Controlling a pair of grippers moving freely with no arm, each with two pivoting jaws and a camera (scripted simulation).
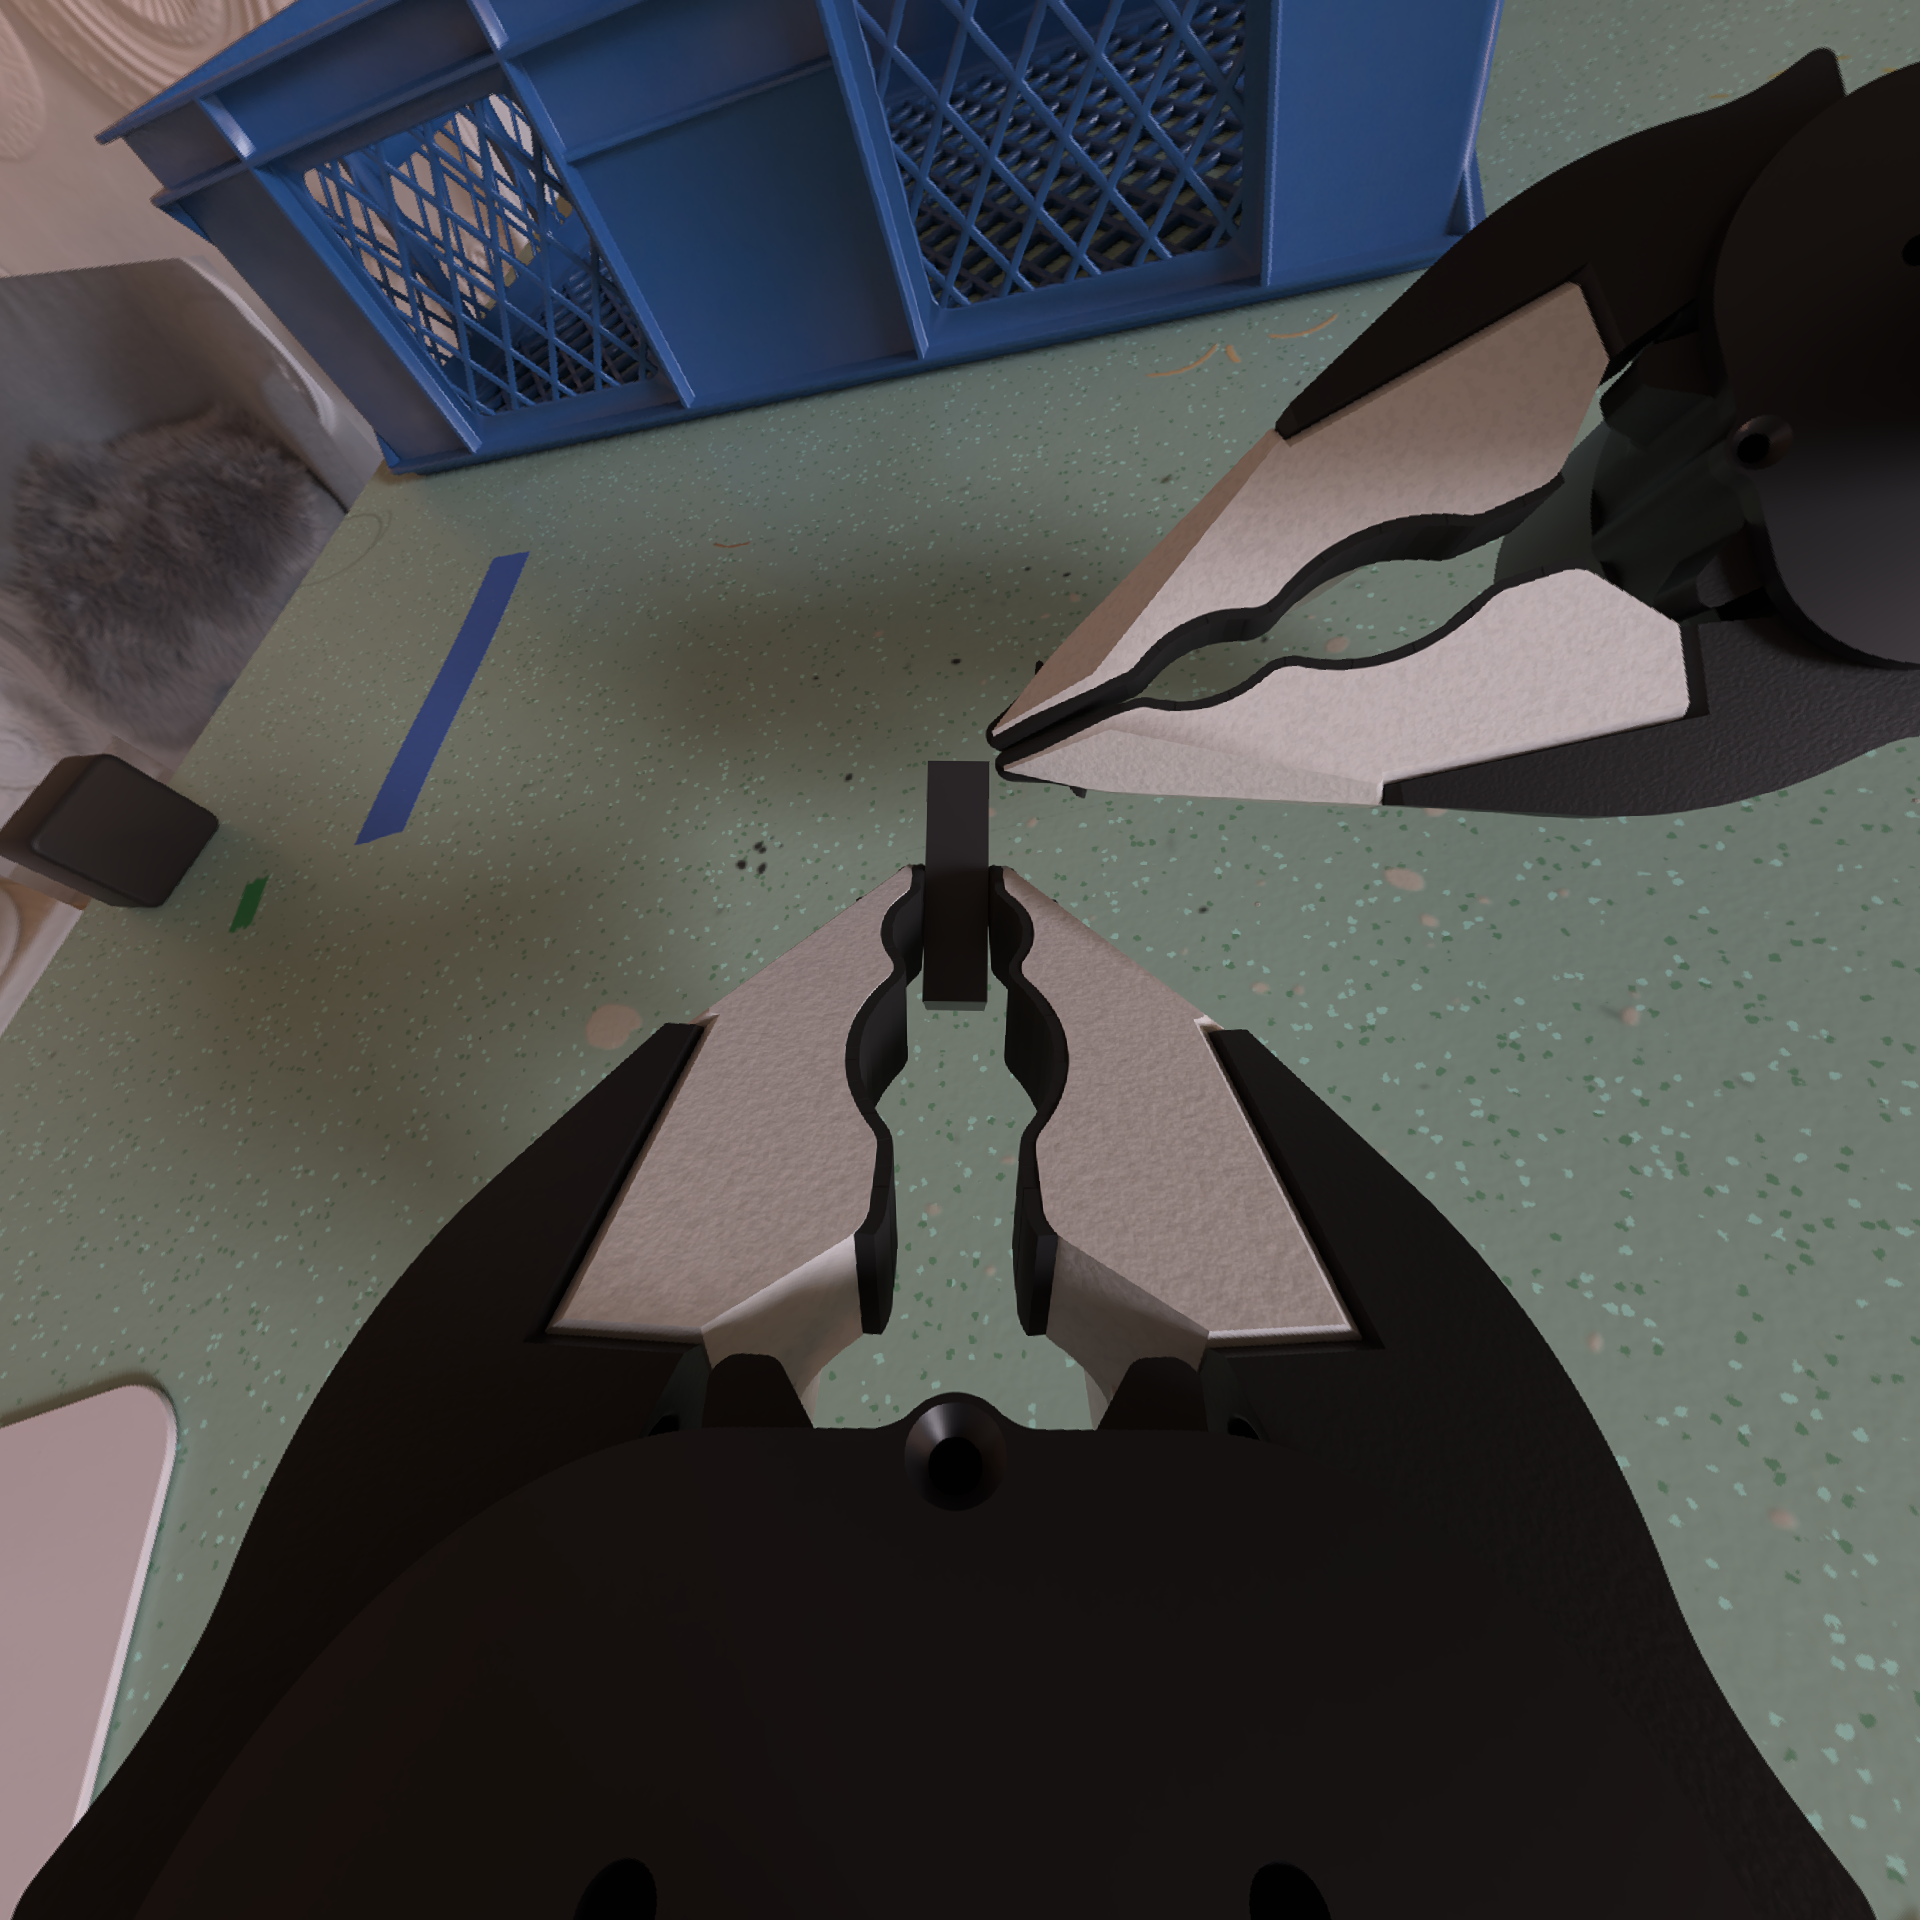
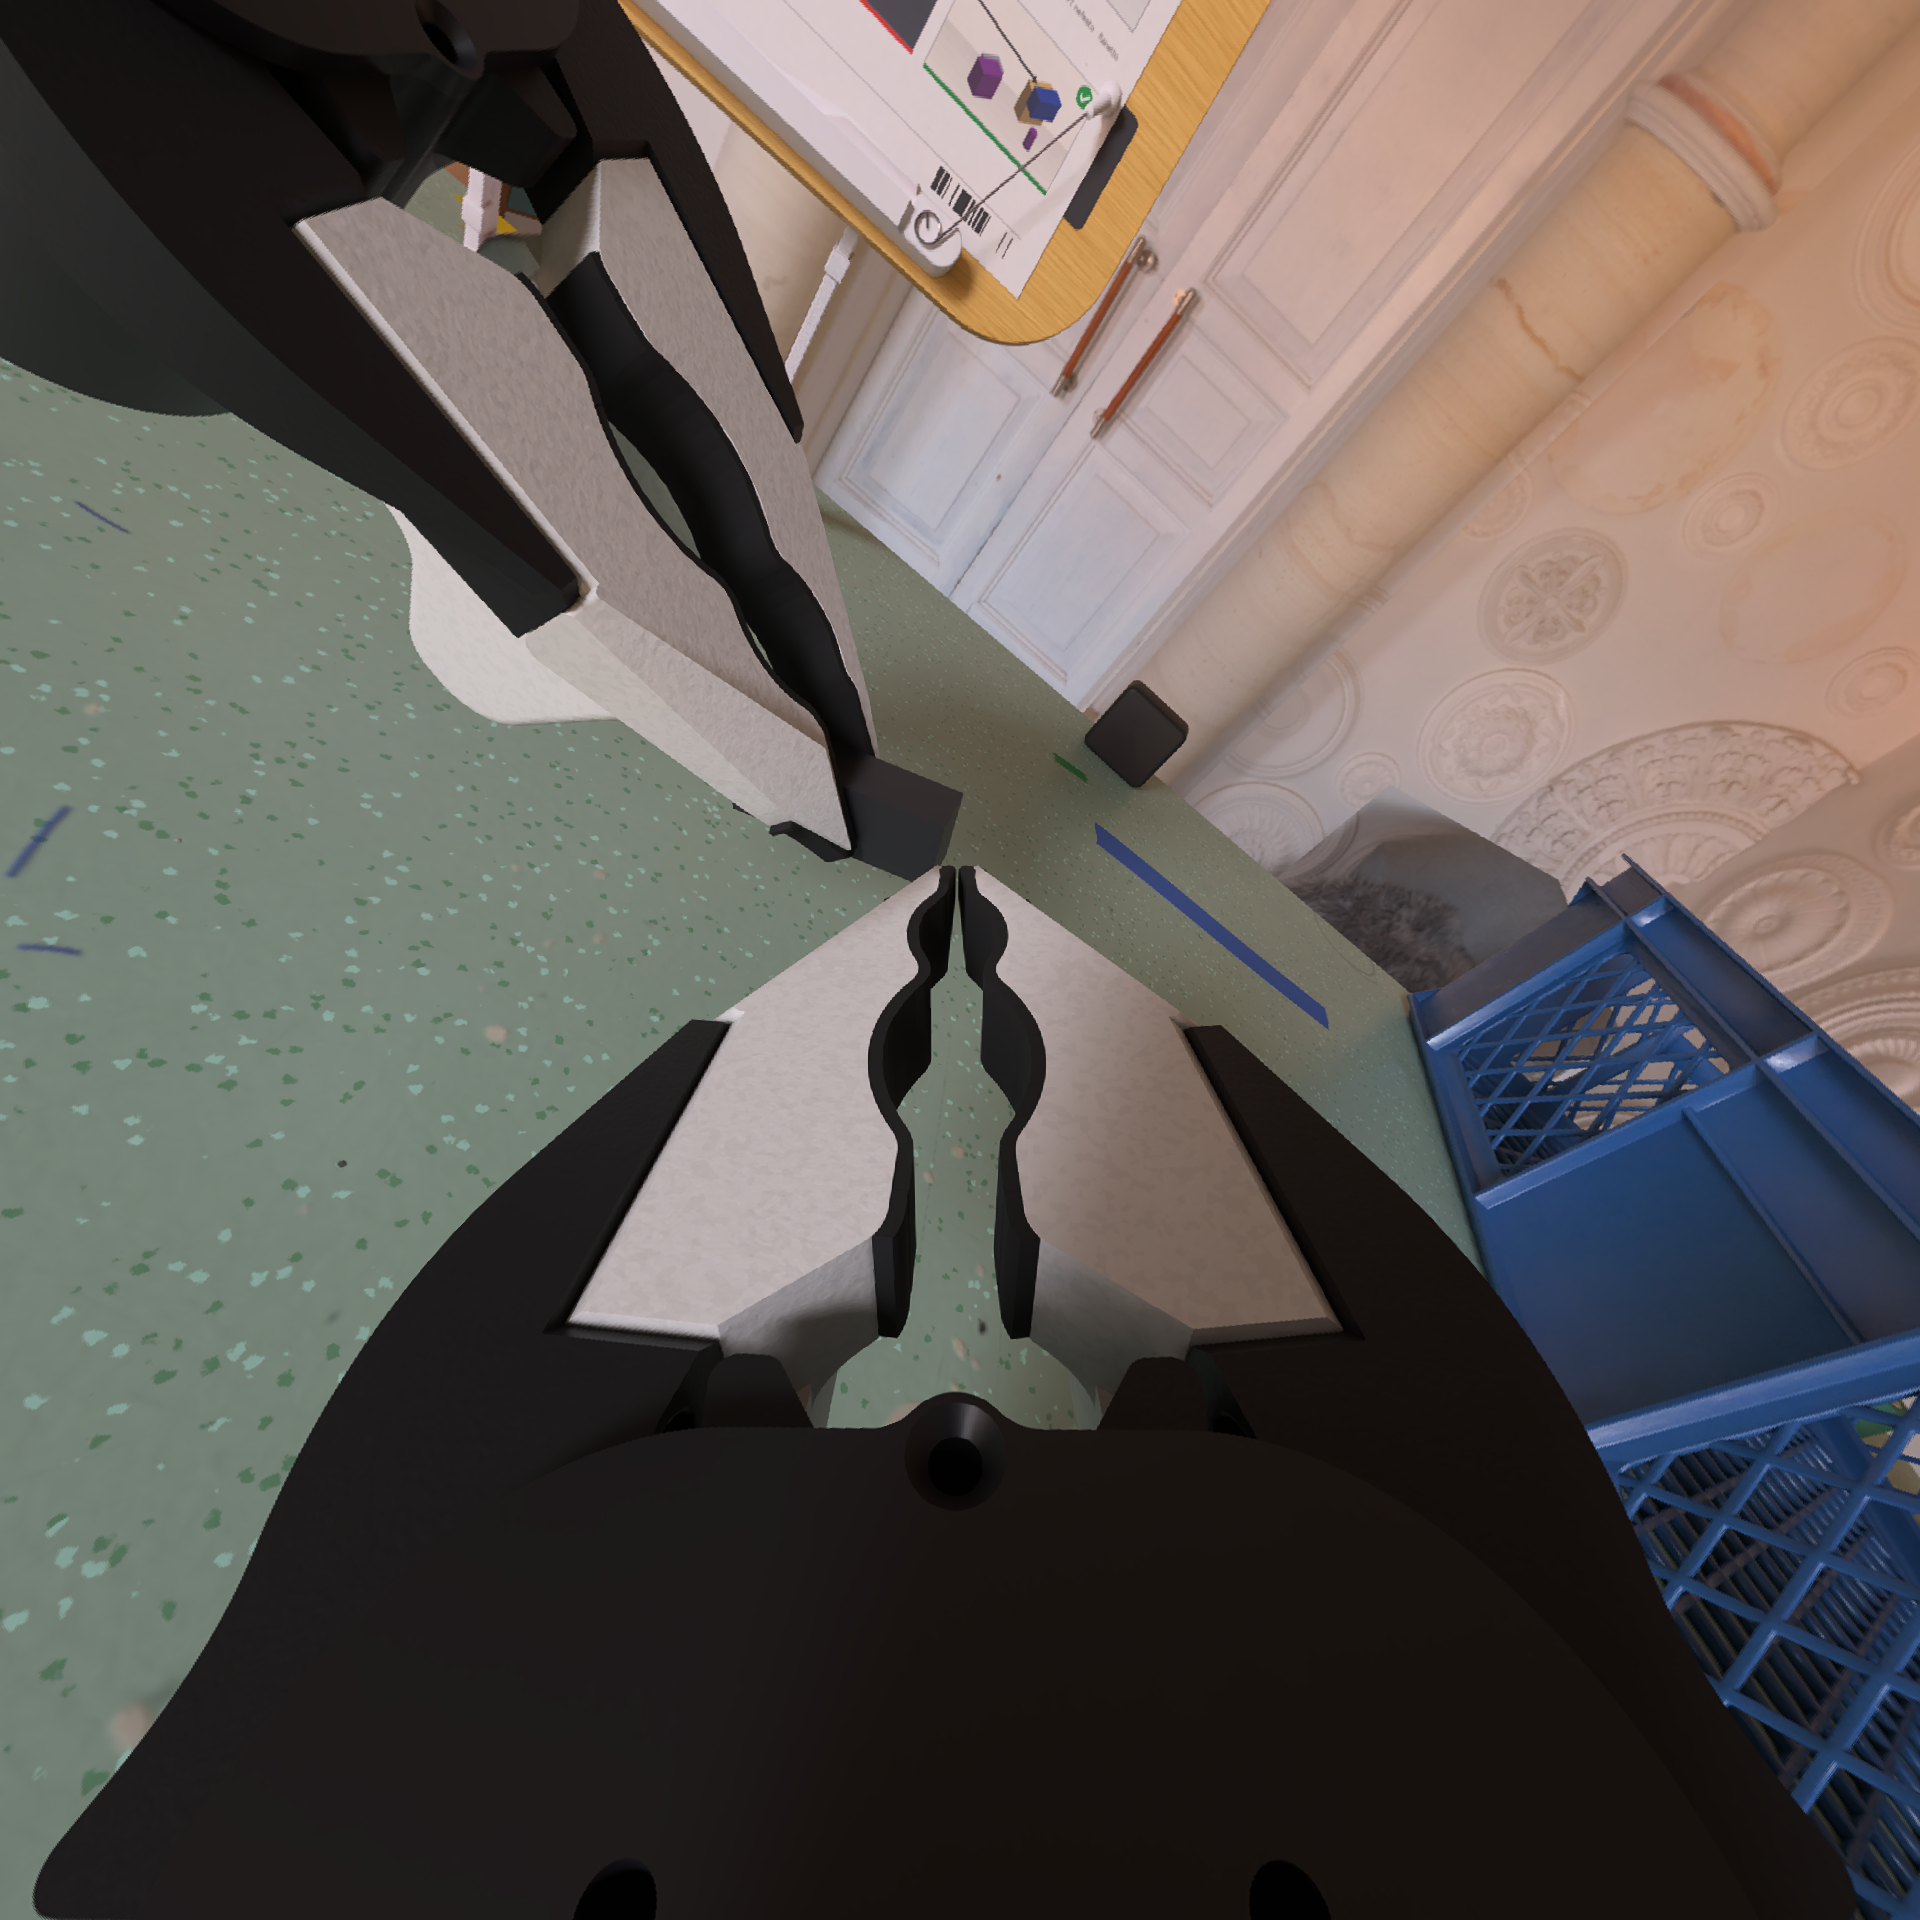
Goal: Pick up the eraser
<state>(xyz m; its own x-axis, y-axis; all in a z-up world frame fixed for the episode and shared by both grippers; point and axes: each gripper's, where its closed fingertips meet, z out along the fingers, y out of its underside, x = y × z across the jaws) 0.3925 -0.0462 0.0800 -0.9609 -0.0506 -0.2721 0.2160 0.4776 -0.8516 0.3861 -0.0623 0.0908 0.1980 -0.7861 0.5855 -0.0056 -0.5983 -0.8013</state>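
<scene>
The eraser (image 1: 956, 883) is a small dark rectangular block, clamped between the fingertips of my left gripper (image 1: 956, 883), with its far end sticking out past them. In the right wrist view the eraser (image 2: 902, 821) shows at the tips of the left gripper (image 2: 868, 805), which comes in from the upper left. My right gripper (image 2: 956, 878) is shut and empty, its tips just short of the eraser. In the left wrist view the right gripper (image 1: 1000, 750) comes in from the right, its closed tips next to the eraser's far end.
A blue lattice crate (image 1: 790, 208) stands at the back of the green speckled table (image 1: 1455, 1143), and at the right in the right wrist view (image 2: 1714, 1247). A dark cube (image 1: 109, 831) sits at the table's left edge. A blue tape strip (image 1: 442, 696) lies nearby.
</scene>
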